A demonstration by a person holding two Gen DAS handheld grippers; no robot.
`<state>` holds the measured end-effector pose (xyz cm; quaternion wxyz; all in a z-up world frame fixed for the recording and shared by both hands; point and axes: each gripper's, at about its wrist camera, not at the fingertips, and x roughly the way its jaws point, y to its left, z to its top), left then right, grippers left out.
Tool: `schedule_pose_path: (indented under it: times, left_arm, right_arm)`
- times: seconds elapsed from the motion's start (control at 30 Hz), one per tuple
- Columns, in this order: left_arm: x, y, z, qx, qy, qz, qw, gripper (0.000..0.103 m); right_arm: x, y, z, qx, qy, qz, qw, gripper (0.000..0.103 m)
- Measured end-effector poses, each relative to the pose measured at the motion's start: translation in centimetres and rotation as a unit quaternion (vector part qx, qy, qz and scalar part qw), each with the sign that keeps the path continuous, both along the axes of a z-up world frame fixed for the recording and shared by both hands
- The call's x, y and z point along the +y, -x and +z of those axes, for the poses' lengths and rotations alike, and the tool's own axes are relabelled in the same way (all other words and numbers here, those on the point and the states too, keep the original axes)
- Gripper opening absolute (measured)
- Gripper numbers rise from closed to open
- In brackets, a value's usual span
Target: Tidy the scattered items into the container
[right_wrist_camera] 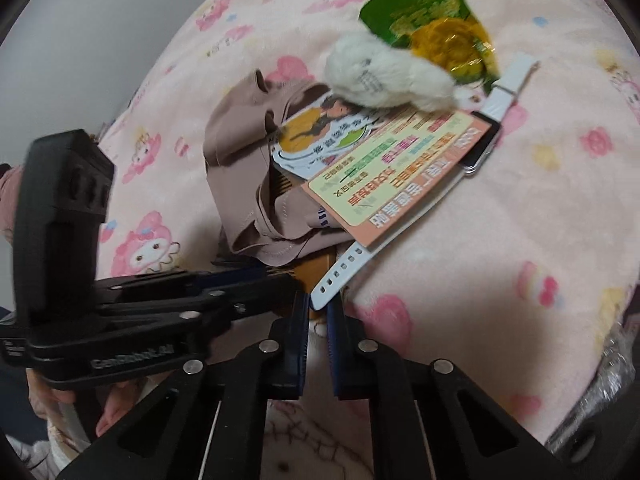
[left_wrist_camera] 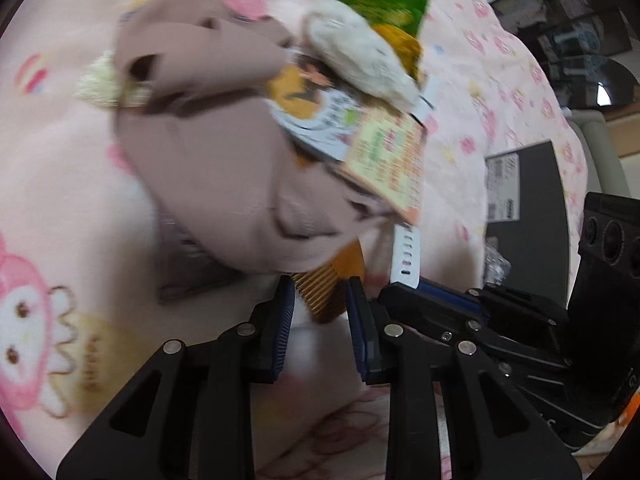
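Between the pads of the left gripper (left_wrist_camera: 320, 284), at six o'clock of its own view: a ribbed wooden comb (left_wrist_camera: 318, 296), filling the gap edge to edge. Apparently clenched on it, though blurred. Buried at its far end under a taupe cloth (left_wrist_camera: 208, 160) spreading toward eleven o'clock. Risks dragging that cloth, and everything stacked on it, if pulled straight back. Calls for a slow draw, or a lift of the cloth first.

Just beside, at the right gripper (right_wrist_camera: 318, 300): tip of a white watch strap (right_wrist_camera: 340, 274) lying between the fingertips. Cannot tell whether pinched or merely straddled. Catches only the last holes of the strap at best, so may slip free under load. Leads toward one o'clock beneath two printed leaflets (right_wrist_camera: 400, 176) to the watch body (right_wrist_camera: 482, 146) at their far corner. Tips and slides those leaflets across the pink blanket (right_wrist_camera: 520, 220) if tugged hard, scattering instead of tidying.

Farther out, near twelve o'clock: a white plush toy (right_wrist_camera: 384, 76) resting on the leaflets, partly over a green snack packet (right_wrist_camera: 420, 12). Rolls off easily if jolted from beneath.

Crowds both grippers close together at the pile's near edge. Could knock one tool against the other if pulled in different directions. Shows no certain container in either view; possibly the taupe cloth as a pouch, unconfirmed, leaving the drop point unclear.
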<state>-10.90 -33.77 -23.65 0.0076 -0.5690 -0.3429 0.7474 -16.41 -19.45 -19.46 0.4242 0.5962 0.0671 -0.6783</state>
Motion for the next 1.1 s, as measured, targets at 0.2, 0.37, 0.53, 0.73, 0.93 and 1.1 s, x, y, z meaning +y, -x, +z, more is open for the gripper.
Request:
schedule_pose_path:
  times: [0.2,0.37,0.53,0.73,0.93,1.1]
  left_arm:
    - [-1.0,-0.6,0.1,-0.015,0.032,0.035,0.9988,0.025]
    - [-2.0,0.3,-1.3,-0.02,-0.003,0.044,0.9988,0.031]
    - [-0.2,1.9,-0.2,-0.009,-0.025,-0.015,0.9995,0.017]
    - [2.2,2.2,2.0,0.009,-0.017,-0.082,0.9964,0.019]
    - [-1.6,1.5,1.1,-0.016,0.01,-0.012,0.9998,0.028]
    - [-5.1,1.1,1.9,0.008,0.022,0.025,0.9994,0.03]
  right_arm:
    - [1.5,0.2,-0.2,0.017,-0.039,-0.025,0.999,0.007]
    - [1.8,1.4,-1.9,-0.024,-0.056,-0.021,0.998,0.009]
    - [1.9,1.3,-1.3,-0.007,-0.058,-0.038,0.998,0.011]
    - [3.7,0.7,2.1,0.05,-0.061,-0.093,0.993,0.024]
    - [4.0,1.3,1.1,-0.01,-0.045,-0.077,0.996,0.032]
    - [3.4,1.5,-0.1,-0.033,-0.043,-0.066,0.996,0.032]
